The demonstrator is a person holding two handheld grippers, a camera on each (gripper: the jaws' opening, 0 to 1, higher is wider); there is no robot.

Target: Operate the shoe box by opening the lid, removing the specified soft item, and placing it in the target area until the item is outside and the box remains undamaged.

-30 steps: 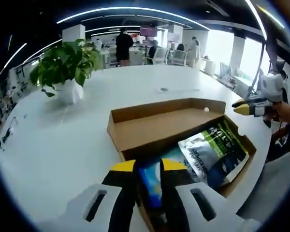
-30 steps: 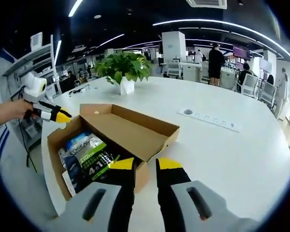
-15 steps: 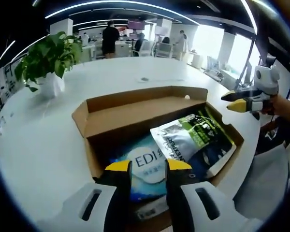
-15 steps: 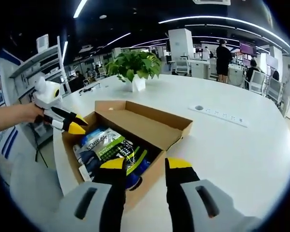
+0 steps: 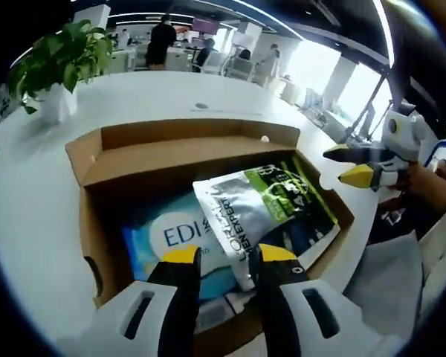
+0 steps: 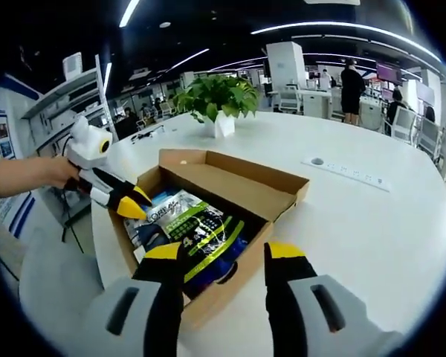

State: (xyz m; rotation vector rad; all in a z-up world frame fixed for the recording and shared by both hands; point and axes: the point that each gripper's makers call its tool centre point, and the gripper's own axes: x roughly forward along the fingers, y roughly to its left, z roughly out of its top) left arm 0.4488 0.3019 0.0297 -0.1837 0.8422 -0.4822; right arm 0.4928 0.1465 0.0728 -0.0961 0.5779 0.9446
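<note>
White worktop (image 6: pixel 372 223), round-edged, carrying the open cardboard box (image 5: pixel 97 160) near its edge; the lid (image 6: pixel 241 186) is folded back flat on the side toward the potted plant (image 6: pixel 219 100). A power strip (image 6: pixel 346 169) lies on the worktop well apart from the box.

Inside the box lie two soft pouches: a blue-and-white pouch (image 5: pixel 171 238) flat on the bottom, and a silver-green pouch (image 5: pixel 256 204) resting partly over it, toward the box wall farthest from the plant.

Left gripper (image 5: pixel 221 256): jaws released, parted, poised just above the near box wall, one tip over the blue pouch and the other over the corner of the silver-green pouch; contact cannot be told. In the right gripper view, it (image 6: pixel 130 202) angles down into the box, held by a hand (image 6: pixel 56 172).

Right gripper (image 6: pixel 224 253): jaws released, wide apart, hovering just outside the box wall opposite the left gripper, holding nothing.
</note>
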